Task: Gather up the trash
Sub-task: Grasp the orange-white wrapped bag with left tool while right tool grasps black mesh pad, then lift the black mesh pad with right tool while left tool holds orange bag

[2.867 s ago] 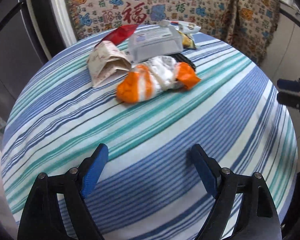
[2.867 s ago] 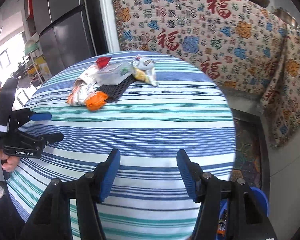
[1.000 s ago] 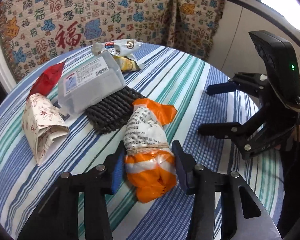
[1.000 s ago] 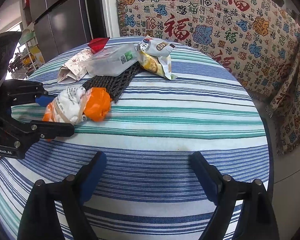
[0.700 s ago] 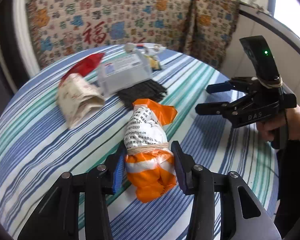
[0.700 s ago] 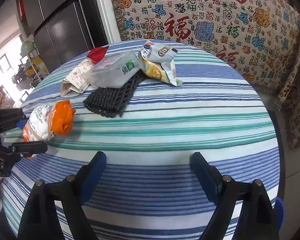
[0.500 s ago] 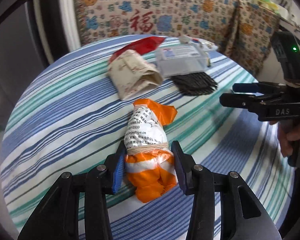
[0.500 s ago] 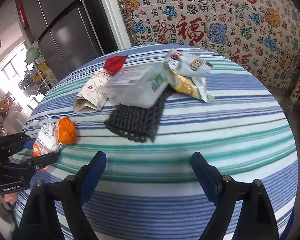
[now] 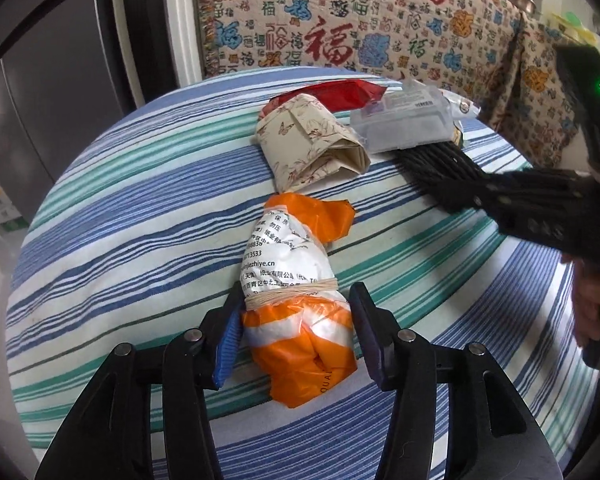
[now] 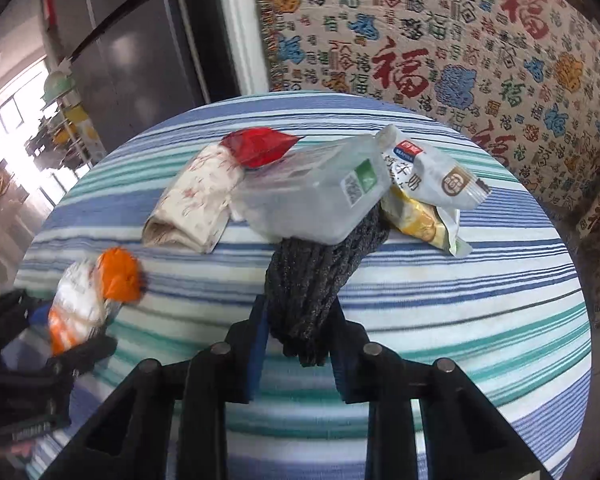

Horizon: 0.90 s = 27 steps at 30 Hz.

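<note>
left gripper: my left gripper straddles the orange-and-white plastic bag bundle tied with a rubber band. Jaws have just been opening; the left pad looks to touch the bundle, the right pad stands just off it, so I call it released, bundle between the pads and lying on the cloth.
bundle place: at 6 o'clock of the round table with the blue, teal and white striped cloth, nearest me, apart from the other trash.
middle pile: folded cream floral paper packet at 12 o'clock of the bundle, red foil wrapper behind it, clear plastic lidded box at 1 o'clock.
right gripper: my right gripper has just been closing and is clenched on the near end of the black woven mesh mat.
mat place: its far end runs under the clear box, at 12 o'clock from my right jaws.
far right: white and yellow snack pouches at 1 o'clock, touching the box.
step: grabbing the mat; the bundle looks just let go.
next: I'd pull the mat out slowly from under the box so it doesn't tip, then carry it to the trash; no bin is visible now.
</note>
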Each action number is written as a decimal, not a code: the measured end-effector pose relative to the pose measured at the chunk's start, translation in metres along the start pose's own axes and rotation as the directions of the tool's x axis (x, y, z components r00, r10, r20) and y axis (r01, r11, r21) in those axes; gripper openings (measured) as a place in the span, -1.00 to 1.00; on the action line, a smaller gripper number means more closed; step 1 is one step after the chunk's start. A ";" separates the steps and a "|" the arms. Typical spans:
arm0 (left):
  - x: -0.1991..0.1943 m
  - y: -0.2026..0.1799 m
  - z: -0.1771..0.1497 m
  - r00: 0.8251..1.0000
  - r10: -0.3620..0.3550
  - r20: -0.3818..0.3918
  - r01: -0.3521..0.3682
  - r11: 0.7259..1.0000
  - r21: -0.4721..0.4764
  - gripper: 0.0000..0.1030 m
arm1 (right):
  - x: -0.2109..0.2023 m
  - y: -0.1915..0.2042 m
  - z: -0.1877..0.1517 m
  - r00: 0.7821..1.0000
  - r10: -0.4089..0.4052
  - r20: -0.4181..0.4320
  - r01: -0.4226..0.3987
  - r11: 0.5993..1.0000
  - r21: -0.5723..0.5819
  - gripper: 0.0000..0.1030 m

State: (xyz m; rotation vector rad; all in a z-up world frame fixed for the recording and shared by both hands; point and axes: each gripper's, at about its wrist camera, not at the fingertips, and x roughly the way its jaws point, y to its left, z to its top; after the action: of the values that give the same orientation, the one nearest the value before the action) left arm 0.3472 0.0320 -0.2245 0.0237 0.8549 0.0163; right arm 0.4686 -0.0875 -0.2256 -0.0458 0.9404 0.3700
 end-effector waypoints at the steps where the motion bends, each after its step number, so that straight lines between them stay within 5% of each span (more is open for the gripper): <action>1: 0.000 0.001 0.000 1.000 -0.006 0.000 0.006 1.000 -0.010 0.14 | -0.009 0.004 -0.007 1.000 0.020 -0.022 -0.021 0.999 -0.041 -0.47; 6: 0.002 -0.004 0.000 1.000 -0.002 0.006 0.002 1.000 -0.011 0.37 | -0.075 0.010 -0.030 0.999 0.040 0.027 -0.034 0.984 -0.173 -0.46; 9: 0.005 -0.015 -0.003 1.000 0.024 0.000 -0.024 1.000 0.017 0.63 | -0.062 -0.013 -0.050 1.000 -0.011 -0.028 0.007 0.989 -0.145 -0.42; 11: 0.007 -0.023 -0.004 0.999 0.051 -0.009 -0.050 0.998 0.039 0.74 | -0.050 -0.032 -0.061 0.998 -0.034 -0.047 0.030 0.996 -0.090 -0.18; 14: 0.009 -0.020 -0.005 0.997 0.069 -0.027 -0.068 0.998 0.007 0.93 | -0.044 -0.042 -0.066 0.999 -0.025 -0.030 0.024 0.999 -0.028 0.50; 27: 0.010 -0.017 -0.005 0.997 0.070 -0.042 -0.070 0.998 -0.002 0.99 | -0.024 -0.032 -0.055 0.995 -0.090 -0.044 0.090 0.996 0.003 1.00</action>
State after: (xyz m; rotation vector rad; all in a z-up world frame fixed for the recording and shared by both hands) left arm 0.3506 0.0150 -0.2357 0.0501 0.8959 0.0848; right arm 0.4234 -0.1358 -0.2430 -0.0918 0.9791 0.2841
